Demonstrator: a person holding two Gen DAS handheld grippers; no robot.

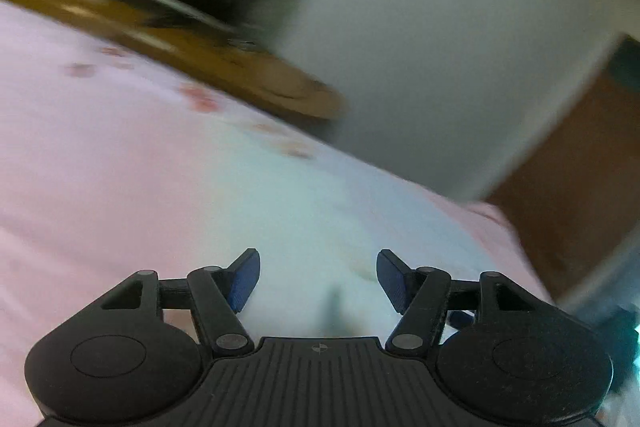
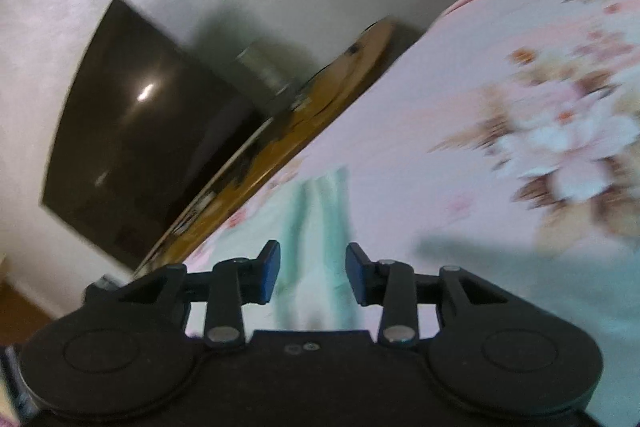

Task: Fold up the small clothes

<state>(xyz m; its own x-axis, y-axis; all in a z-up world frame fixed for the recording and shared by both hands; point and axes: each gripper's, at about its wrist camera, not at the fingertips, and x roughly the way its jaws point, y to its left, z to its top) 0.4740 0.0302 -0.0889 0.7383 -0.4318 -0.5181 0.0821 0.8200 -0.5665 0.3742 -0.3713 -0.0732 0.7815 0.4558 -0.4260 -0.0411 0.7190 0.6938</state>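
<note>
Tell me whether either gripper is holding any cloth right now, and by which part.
Nothing is held. The left gripper has its jaws apart over pale cloth. The right gripper has its jaws apart too, with mint-green fabric beyond them, not pinched.

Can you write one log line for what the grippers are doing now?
left gripper: open, empty | right gripper: open, empty | mint cloth: on pink floral sheet
</note>
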